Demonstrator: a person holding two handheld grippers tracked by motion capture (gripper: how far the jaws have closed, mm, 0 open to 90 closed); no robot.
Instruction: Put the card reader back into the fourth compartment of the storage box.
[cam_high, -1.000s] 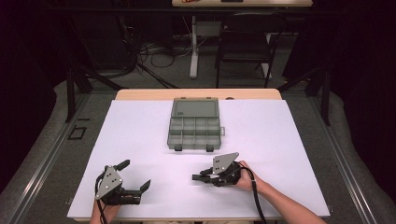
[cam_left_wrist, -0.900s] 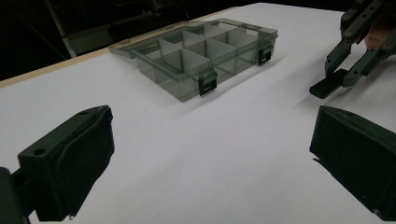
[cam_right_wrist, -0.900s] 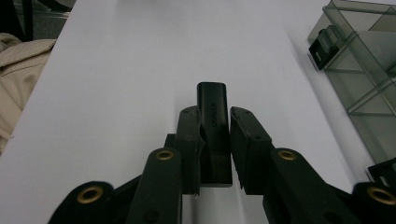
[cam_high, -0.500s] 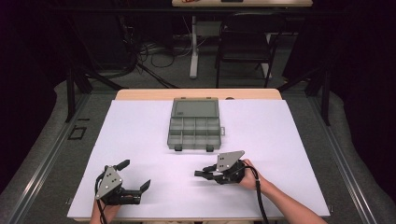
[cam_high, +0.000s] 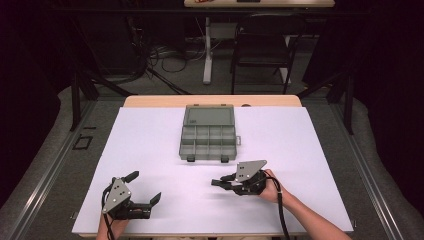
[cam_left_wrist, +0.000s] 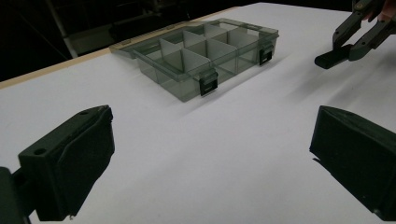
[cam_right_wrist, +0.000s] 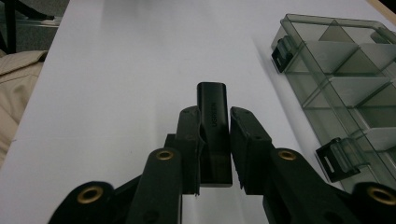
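Clamping a small black block (cam_right_wrist: 213, 122) between its jaws, the right gripper (cam_high: 224, 182) holds the piece lengthwise, its long axis running straight out along the jaws and its free end standing well past the tips. From the high view those jaws point toward the person's left, across the white surface (cam_high: 310, 150), so the block lies crosswise to the way it probably has to travel: the clear compartment box (cam_high: 208, 139) sits farther up the surface, beyond the right gripper and a little to its left, near but apart from it. To bring the block over a compartment, the hand would likely have to swing the jaws toward the box. The left gripper (cam_high: 145, 189) rests near the front edge with its jaws wide apart and nothing between them, and it is the farther of the two from the box. The right gripper view shows faint lettering on the block and the box's two dark latches (cam_right_wrist: 281, 55); the left gripper view shows the box's dividers (cam_left_wrist: 187, 52) and the block hanging just clear of the surface.
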